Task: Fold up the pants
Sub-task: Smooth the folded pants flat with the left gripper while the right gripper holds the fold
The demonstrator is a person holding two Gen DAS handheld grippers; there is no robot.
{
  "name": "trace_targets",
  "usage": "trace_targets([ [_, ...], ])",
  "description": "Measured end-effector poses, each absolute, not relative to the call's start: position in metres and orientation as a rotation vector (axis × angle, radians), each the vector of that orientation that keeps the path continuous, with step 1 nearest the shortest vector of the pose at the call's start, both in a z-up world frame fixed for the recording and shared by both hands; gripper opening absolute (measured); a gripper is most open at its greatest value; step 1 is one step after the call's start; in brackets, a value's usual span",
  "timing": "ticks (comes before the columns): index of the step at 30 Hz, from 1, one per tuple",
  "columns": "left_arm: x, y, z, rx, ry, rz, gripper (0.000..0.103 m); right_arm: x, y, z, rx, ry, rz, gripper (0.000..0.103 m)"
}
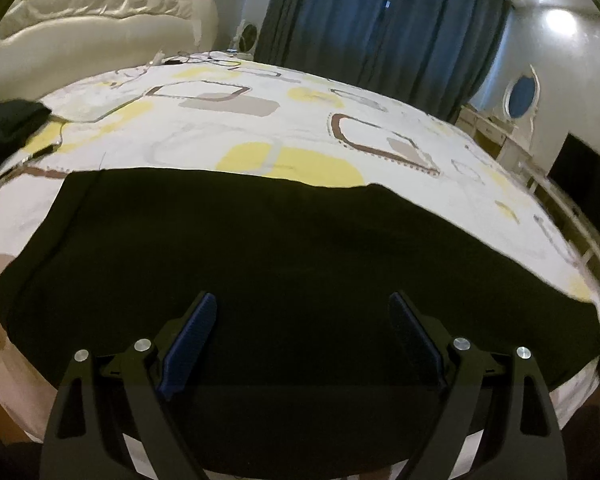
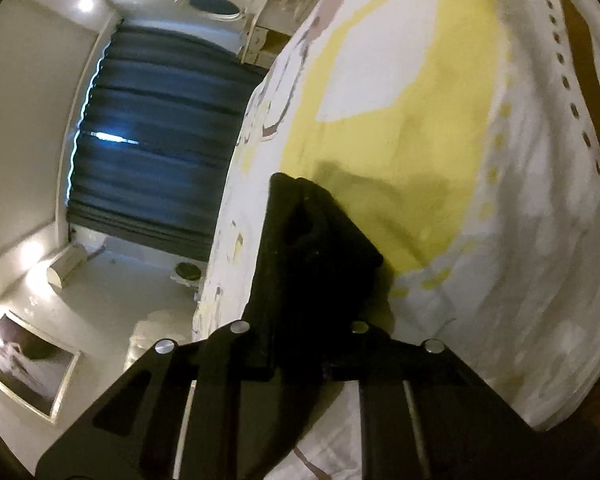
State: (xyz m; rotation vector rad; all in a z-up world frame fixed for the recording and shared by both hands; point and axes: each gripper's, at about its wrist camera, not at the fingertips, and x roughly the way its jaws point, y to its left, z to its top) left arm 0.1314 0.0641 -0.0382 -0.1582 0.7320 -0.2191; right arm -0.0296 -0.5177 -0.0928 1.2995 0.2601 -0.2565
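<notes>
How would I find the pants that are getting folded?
Look at the big bed with the white cover with yellow and brown shapes. The pants lie spread flat across its near side, in front of the open left gripper. They are plain black and far bigger than the small dark bundle.

The left gripper (image 1: pixel 302 312) is built of black angular fingers with ribbed blue pads (image 1: pixel 188 344) and silver round screws. The right gripper (image 2: pixel 312 216) is likewise black with silver screws.

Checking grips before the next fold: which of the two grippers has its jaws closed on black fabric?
The right gripper: its jaws are pinched shut on black fabric. The left gripper hangs wide open above the pants.
</notes>
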Motion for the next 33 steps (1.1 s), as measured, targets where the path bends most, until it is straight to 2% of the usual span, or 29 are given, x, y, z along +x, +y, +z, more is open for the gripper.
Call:
trace_targets([
  [8, 0.133, 0.06, -0.044, -0.097, 0.726, -0.22, 0.09, -0.021, -0.496, -0.055, 1.225, 0.236, -0.148, 0.015],
  [18, 0.132, 0.067, -0.042, -0.138, 0.721, -0.258, 0.09, 0.034, -0.42, 0.004, 1.089, 0.298, 0.088, 0.015],
  [33, 0.131, 0.075, -0.041, -0.19, 0.721, -0.305, 0.09, 0.114, -0.282, 0.013, 0.976, 0.492, 0.317, 0.015],
])
